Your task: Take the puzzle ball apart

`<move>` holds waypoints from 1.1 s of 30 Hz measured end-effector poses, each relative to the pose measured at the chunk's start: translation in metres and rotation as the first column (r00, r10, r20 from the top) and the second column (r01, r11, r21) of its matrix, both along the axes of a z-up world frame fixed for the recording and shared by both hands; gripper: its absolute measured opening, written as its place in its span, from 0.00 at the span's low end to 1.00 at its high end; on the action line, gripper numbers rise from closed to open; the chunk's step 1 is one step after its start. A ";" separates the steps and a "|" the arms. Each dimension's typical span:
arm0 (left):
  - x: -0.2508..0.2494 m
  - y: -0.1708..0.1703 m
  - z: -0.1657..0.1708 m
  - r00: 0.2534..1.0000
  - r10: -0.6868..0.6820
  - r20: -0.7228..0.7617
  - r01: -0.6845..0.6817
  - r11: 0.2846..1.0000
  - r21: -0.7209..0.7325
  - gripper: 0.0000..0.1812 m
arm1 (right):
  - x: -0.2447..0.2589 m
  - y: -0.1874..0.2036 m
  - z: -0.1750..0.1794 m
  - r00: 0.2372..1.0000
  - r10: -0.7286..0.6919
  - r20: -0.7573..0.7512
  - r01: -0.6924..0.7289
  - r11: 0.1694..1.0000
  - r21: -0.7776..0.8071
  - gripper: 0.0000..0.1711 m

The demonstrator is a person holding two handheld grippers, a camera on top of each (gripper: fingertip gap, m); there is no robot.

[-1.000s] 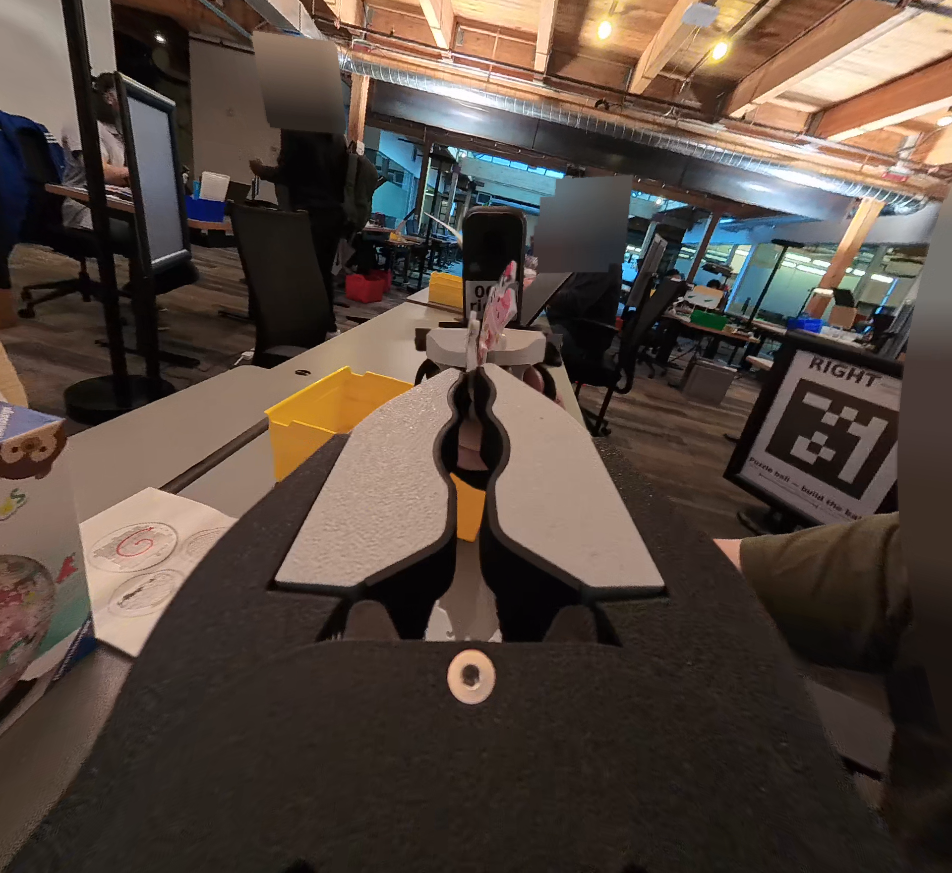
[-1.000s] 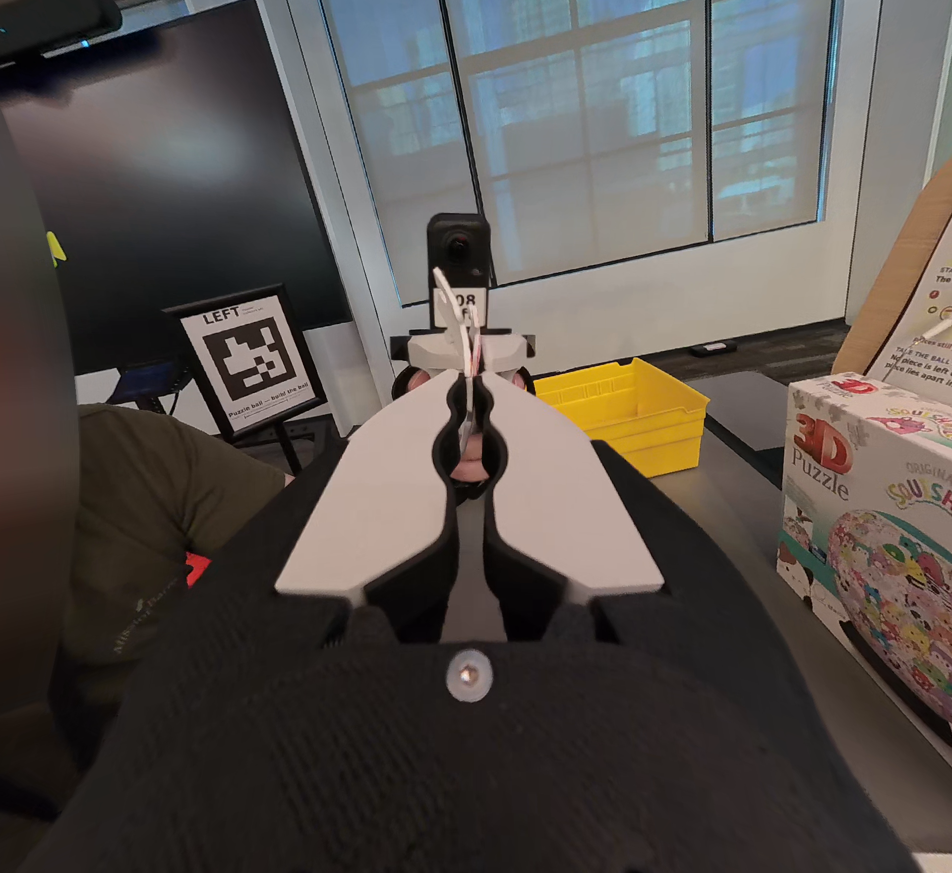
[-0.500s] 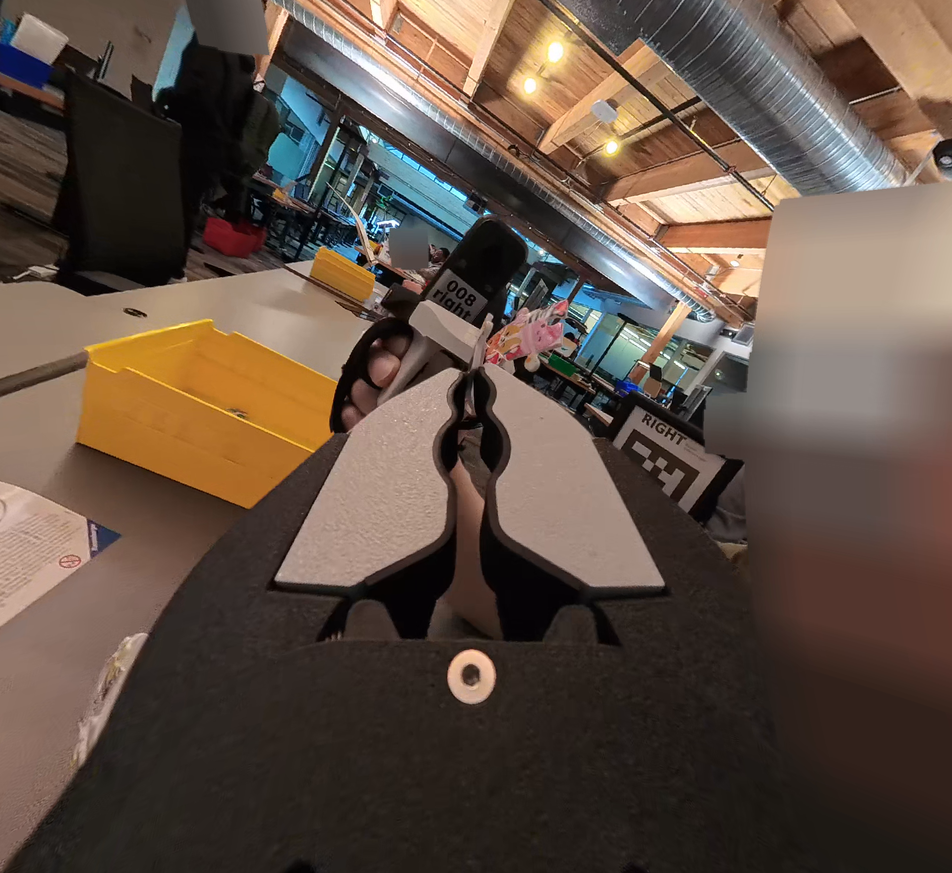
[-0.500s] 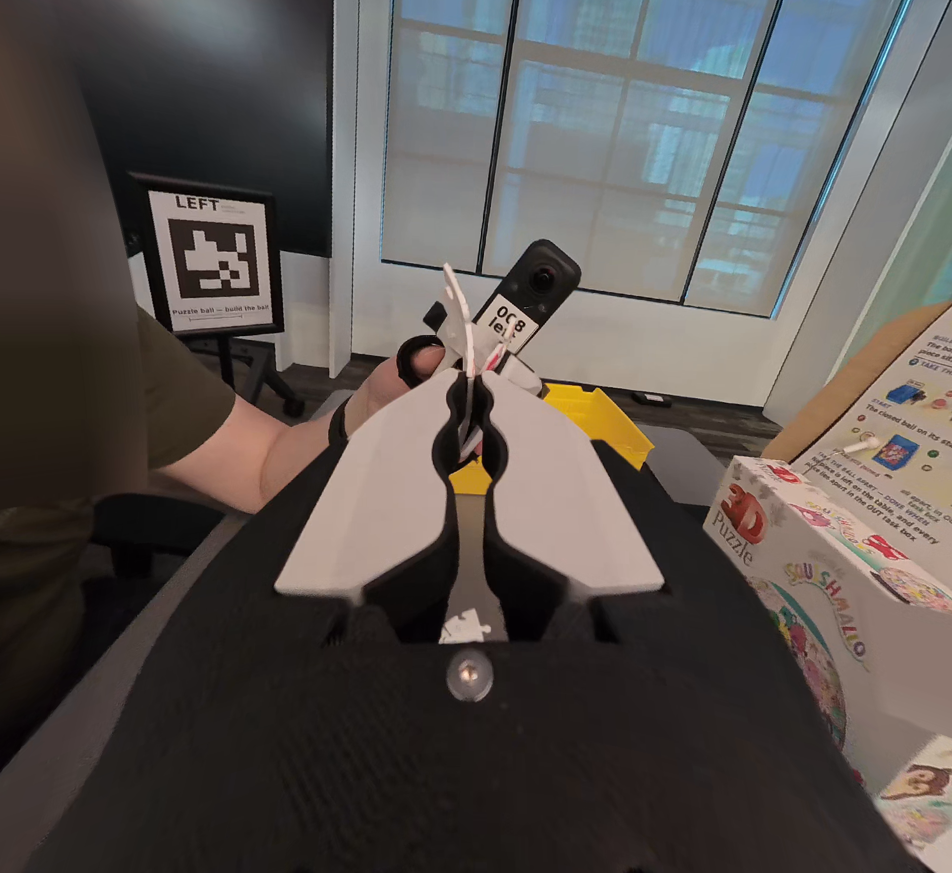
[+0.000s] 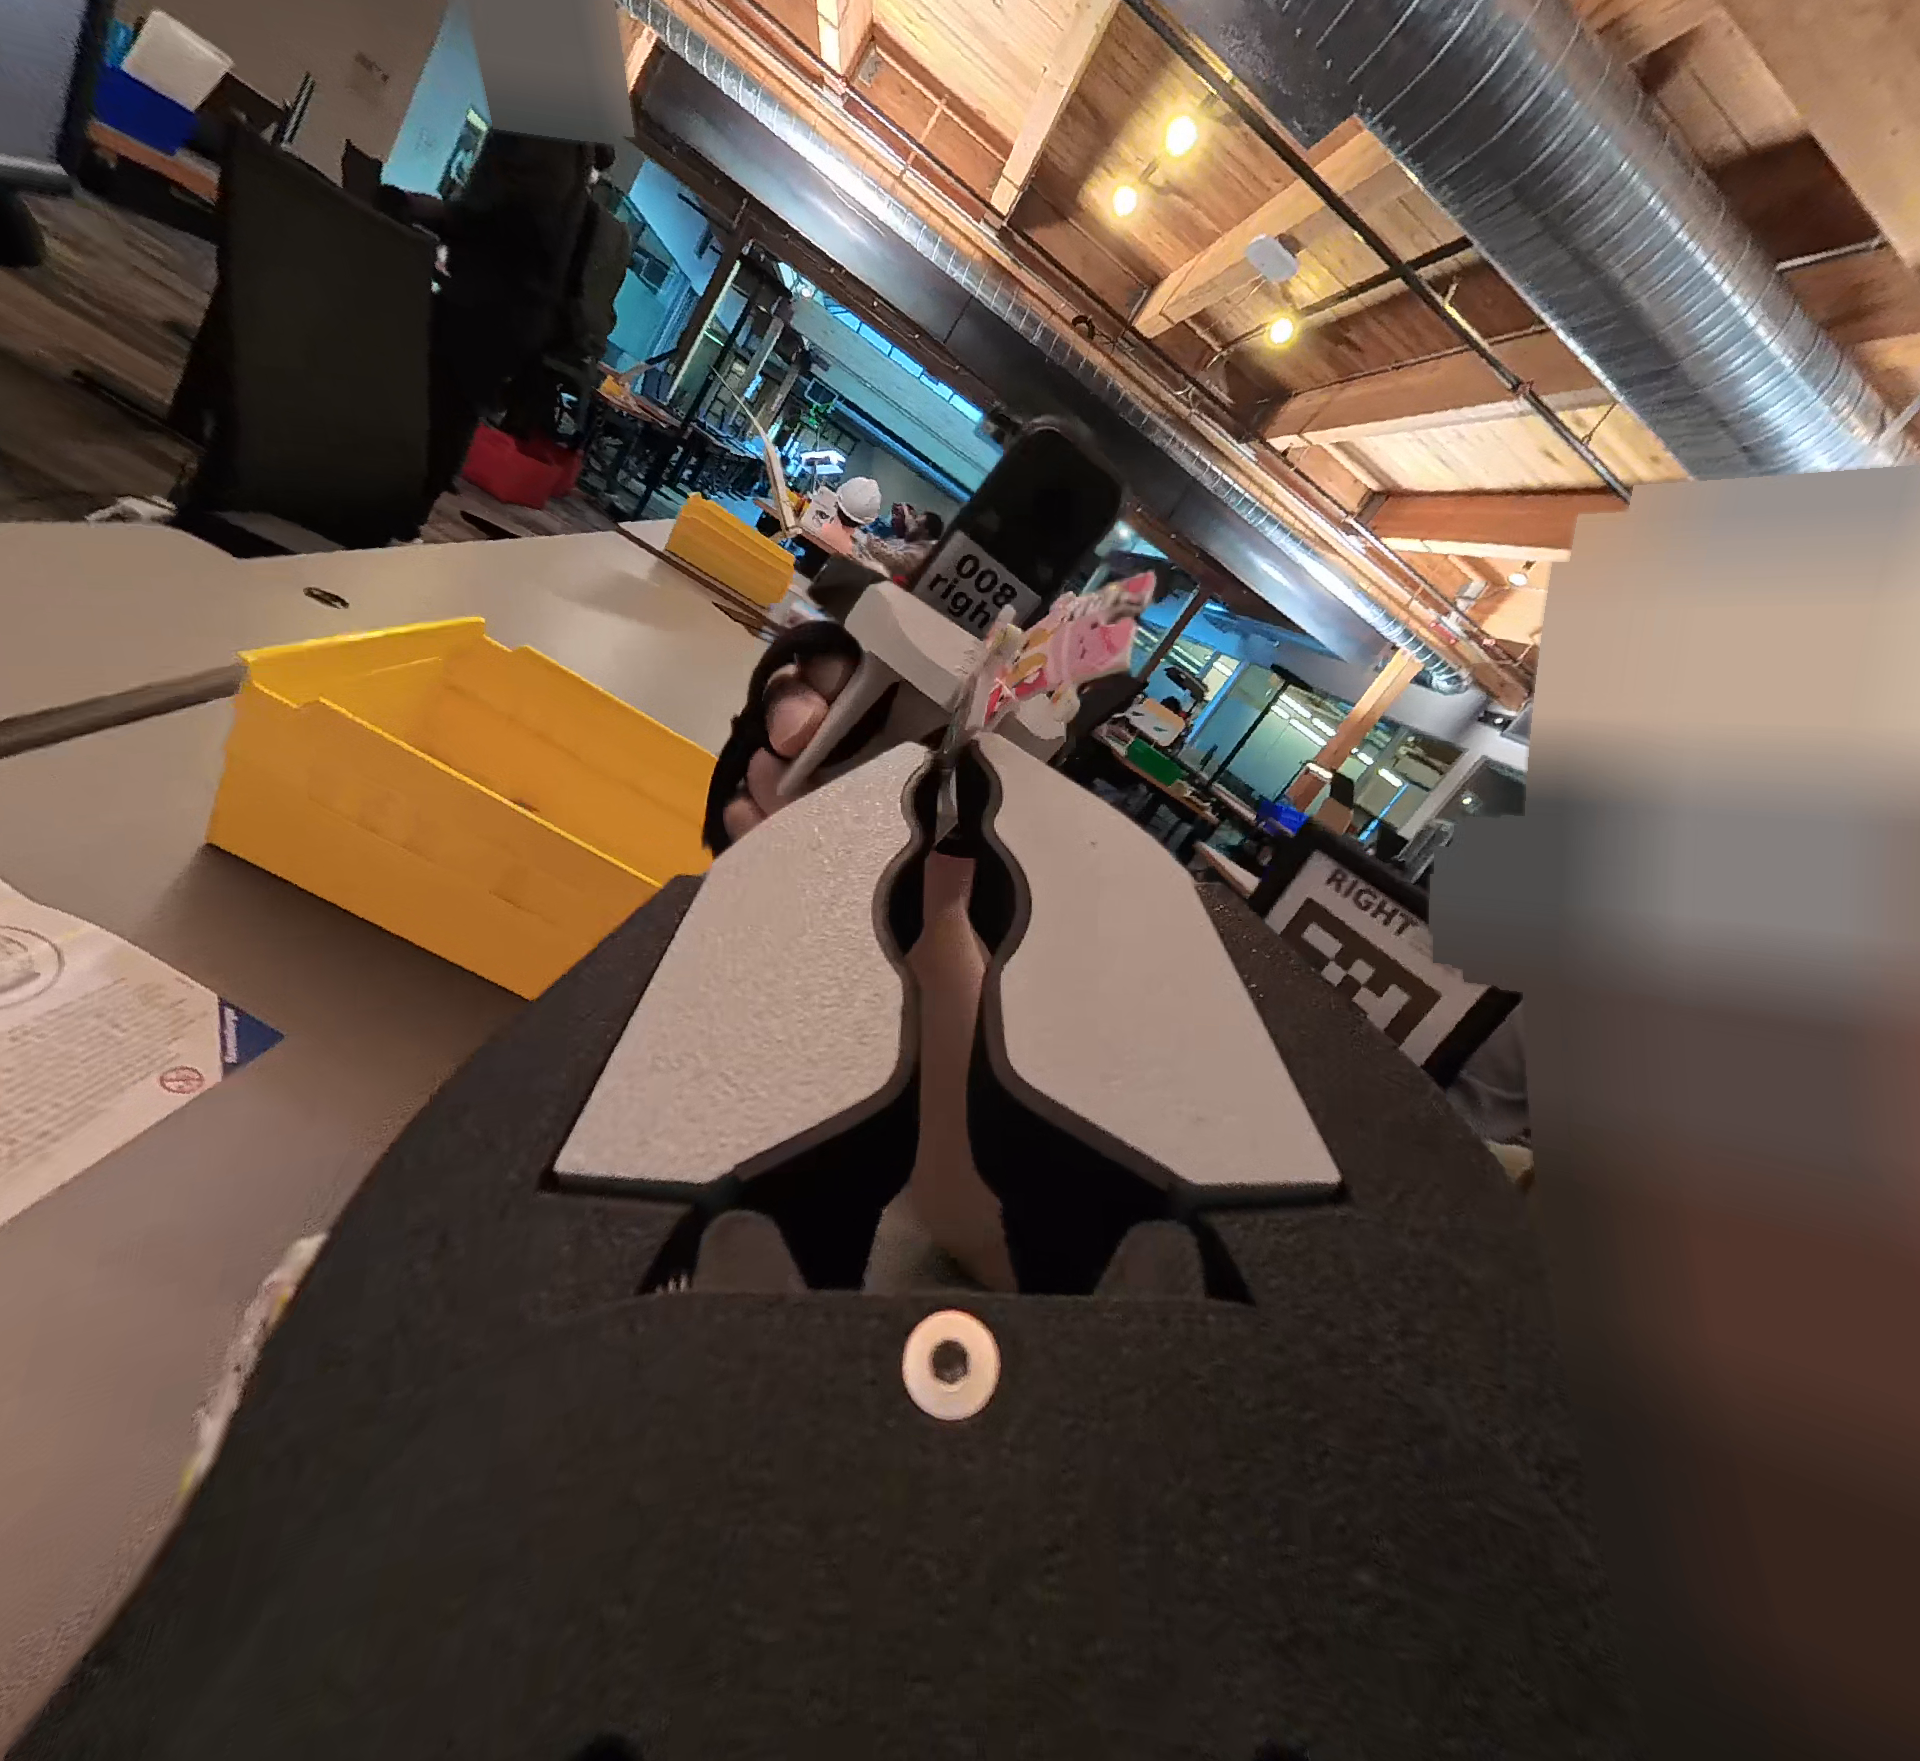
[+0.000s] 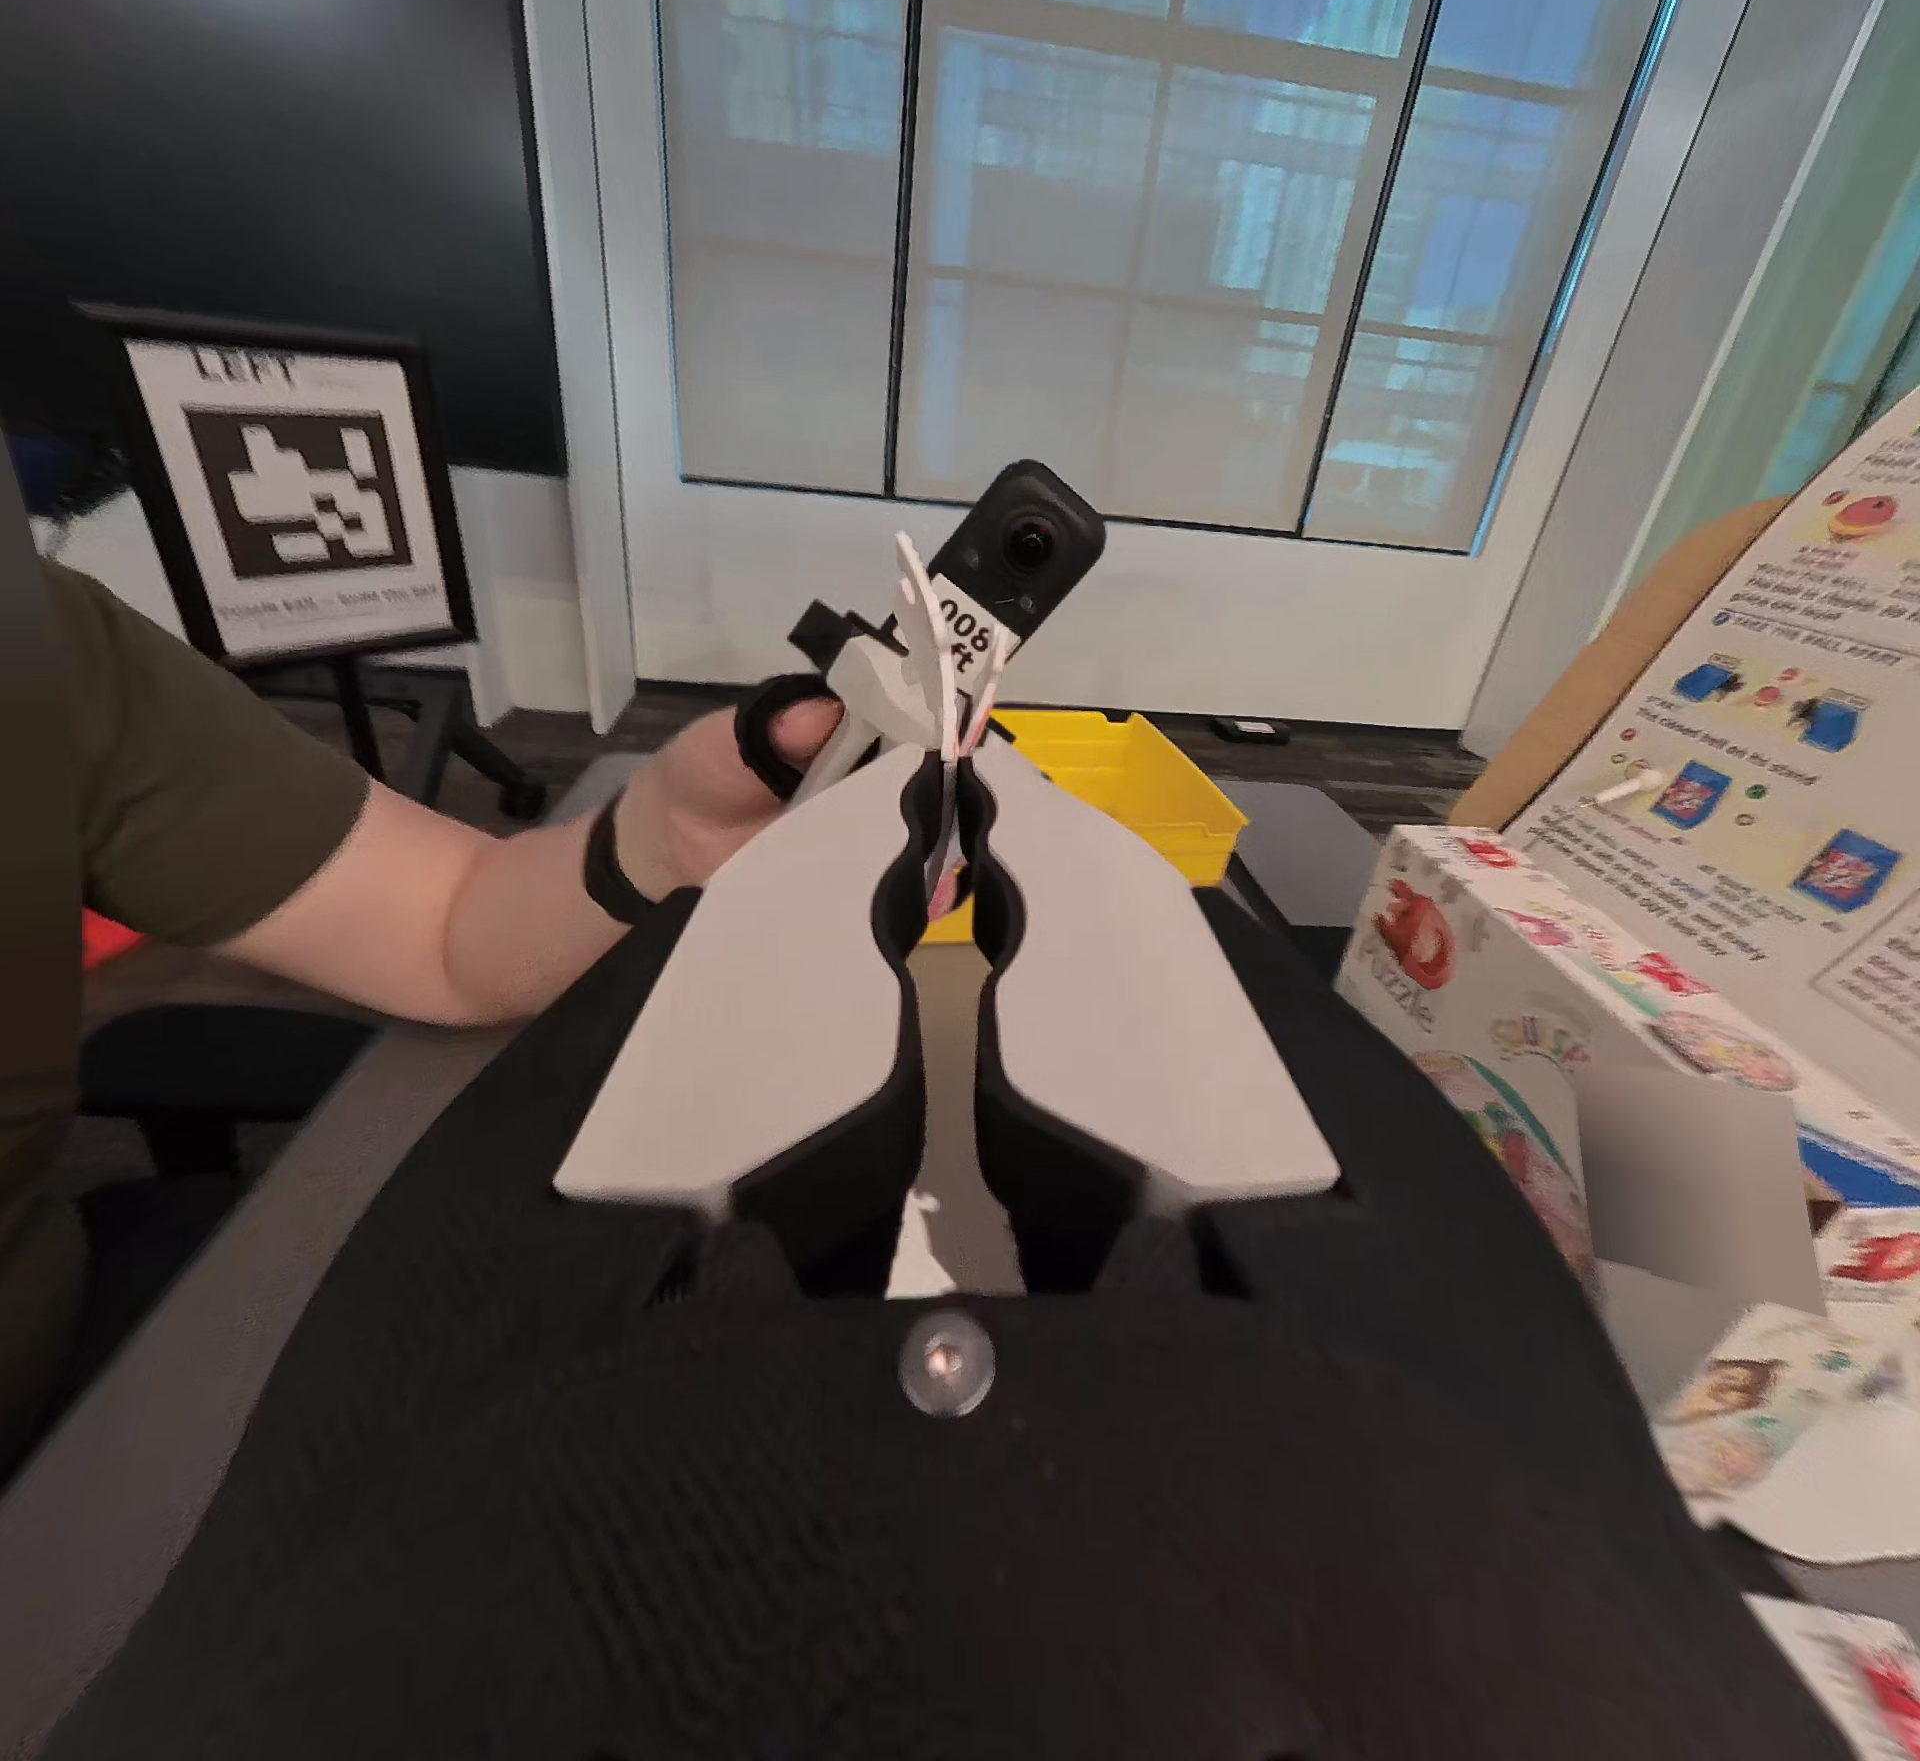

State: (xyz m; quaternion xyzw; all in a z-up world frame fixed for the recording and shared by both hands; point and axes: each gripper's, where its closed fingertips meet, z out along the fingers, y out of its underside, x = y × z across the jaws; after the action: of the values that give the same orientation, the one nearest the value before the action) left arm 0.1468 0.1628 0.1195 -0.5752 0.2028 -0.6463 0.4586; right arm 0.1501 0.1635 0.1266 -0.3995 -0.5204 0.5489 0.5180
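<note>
Both claws are clamped tip to tip on a small cluster of puzzle pieces (image 5: 1049, 662), held in the air above the counter (image 5: 135, 838) near the yellow bin (image 5: 436, 776). The left claw (image 5: 951, 766) and right claw (image 6: 951, 761) each pinch it between nearly closed fingers. Since a second ago both have tilted and the cluster has fanned out, its pink printed face showing in the left wrist view; the puzzle box (image 6: 1538, 1005) stays at the right.

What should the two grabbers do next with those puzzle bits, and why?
Probably pull gently apart. The left gripper and right gripper are both shut on the joined puzzle pieces, held in the air; the yellow bin waits below for loose ones.
</note>
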 end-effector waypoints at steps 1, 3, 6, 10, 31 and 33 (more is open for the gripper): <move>0.001 0.001 -0.002 1.000 -0.017 0.010 0.017 0.999 -0.027 0.02 | 0.001 0.000 -0.002 1.000 -0.021 0.009 0.020 0.998 0.059 0.02; 0.004 0.001 -0.007 0.998 -0.056 0.023 0.058 0.996 -0.072 0.02 | 0.004 -0.003 -0.007 0.998 -0.053 0.021 0.048 0.981 0.188 0.02; 0.011 -0.004 -0.011 0.990 -0.137 0.046 0.141 0.982 -0.125 0.02 | 0.011 -0.010 -0.011 0.997 -0.078 0.030 0.062 0.934 0.353 0.02; 0.018 -0.007 -0.017 0.986 -0.163 0.031 0.166 0.975 -0.146 0.03 | 0.017 -0.015 -0.017 0.987 -0.147 0.056 0.097 0.848 0.521 0.02; 0.003 -0.009 0.002 0.990 0.093 -0.107 -0.064 0.967 0.246 0.04 | 0.000 -0.005 0.004 0.982 0.187 -0.031 -0.188 0.937 -0.296 0.02; 0.002 -0.009 0.002 0.992 0.075 -0.099 -0.052 0.974 0.222 0.03 | 0.000 -0.005 0.004 0.982 0.185 -0.035 -0.188 0.943 -0.274 0.02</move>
State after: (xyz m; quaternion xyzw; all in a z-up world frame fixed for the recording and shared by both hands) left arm 0.1490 0.1539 0.1212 -0.5609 0.2784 -0.5736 0.5281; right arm 0.1498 0.1585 0.1302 -0.4142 -0.4719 0.6643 0.4054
